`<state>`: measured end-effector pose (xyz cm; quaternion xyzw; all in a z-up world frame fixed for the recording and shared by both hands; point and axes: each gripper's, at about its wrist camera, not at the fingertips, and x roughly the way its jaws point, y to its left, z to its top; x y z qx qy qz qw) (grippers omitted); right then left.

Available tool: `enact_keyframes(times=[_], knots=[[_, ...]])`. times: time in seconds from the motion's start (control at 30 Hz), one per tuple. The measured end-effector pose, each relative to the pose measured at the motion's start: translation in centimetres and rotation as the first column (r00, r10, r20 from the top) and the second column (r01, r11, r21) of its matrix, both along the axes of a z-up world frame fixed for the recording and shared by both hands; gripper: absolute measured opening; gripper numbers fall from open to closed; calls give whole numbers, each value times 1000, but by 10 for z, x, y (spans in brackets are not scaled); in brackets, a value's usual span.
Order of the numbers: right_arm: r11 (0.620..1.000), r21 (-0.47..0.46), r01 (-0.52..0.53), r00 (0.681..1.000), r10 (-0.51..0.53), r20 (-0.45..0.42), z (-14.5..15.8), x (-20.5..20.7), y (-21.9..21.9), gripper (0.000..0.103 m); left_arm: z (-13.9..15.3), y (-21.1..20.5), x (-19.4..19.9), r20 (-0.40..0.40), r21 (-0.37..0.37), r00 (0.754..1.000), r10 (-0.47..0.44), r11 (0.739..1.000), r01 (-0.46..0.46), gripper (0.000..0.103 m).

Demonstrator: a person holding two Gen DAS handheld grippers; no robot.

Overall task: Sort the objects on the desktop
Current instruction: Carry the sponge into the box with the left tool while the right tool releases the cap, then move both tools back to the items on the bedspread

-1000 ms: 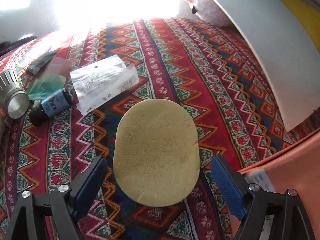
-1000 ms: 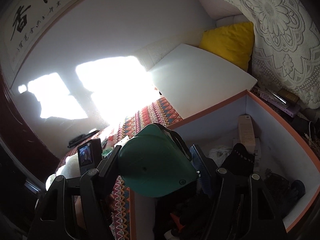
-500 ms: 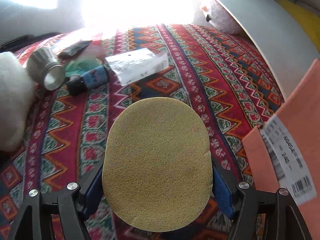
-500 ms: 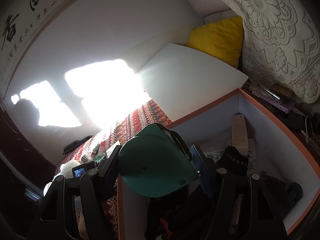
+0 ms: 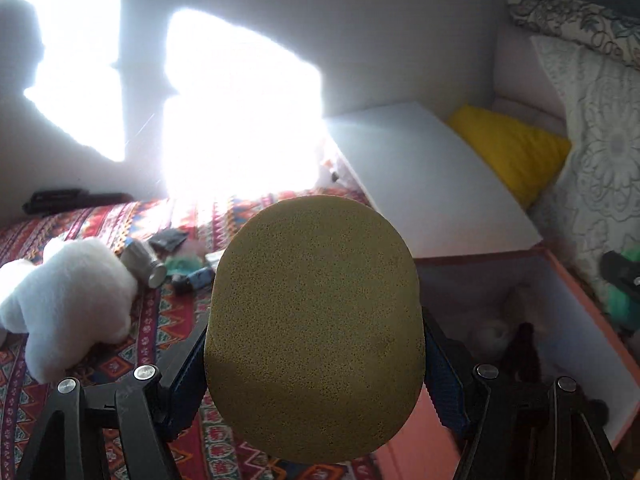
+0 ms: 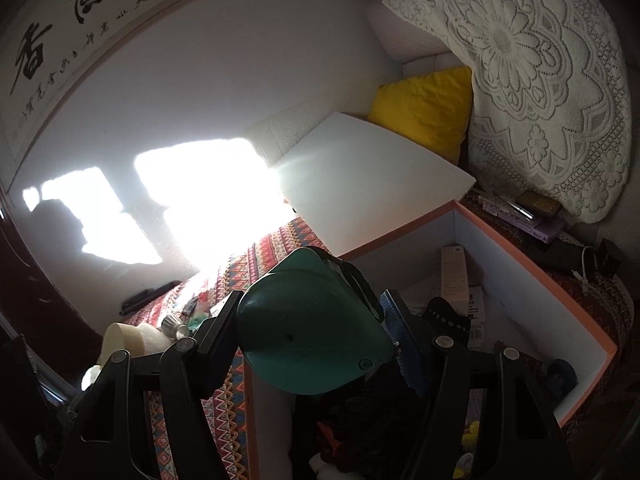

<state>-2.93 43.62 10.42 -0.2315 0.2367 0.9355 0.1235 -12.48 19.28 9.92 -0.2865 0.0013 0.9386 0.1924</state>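
Sponge (image 5: 314, 328), one; green tool (image 6: 312, 324), one.

The open top of the orange-walled white-lined cardboard box (image 6: 532, 280) gives clear entry. A dark clutter pile (image 6: 360, 420) fills its near corner. The leaning white board (image 6: 372, 184) blocks the far side.

A mustard-yellow speckled sponge (image 5: 316, 328); a dark green shell-shaped object (image 6: 308, 332); a red zigzag-patterned cloth (image 5: 168, 316); a white plush toy (image 5: 68, 304); a salmon-orange box (image 6: 532, 264), white inside; a yellow cushion (image 6: 424, 108).
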Motion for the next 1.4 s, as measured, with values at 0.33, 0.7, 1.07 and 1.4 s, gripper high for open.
enact_keyframes(times=[0.33, 0.7, 1.07, 1.4], knots=[[994, 31, 101, 995, -101, 4, -2, 28, 41, 71, 21, 109, 35, -39, -34, 982, -184, 983, 183, 77], [991, -18, 131, 989, -129, 73, -26, 37, 96, 80, -8, 165, 42, 41, -71, 970, -241, 967, 243, 95], [993, -32, 118, 991, -115, 66, -25, 36, 92, 91, -1, 125, 34, 49, -44, 985, -168, 984, 170, 96], [1000, 4, 16, 998, -16, 61, -12, 5, 29, 91, -17, 32, 21, 68, -54, 997, -30, 998, 34, 96]])
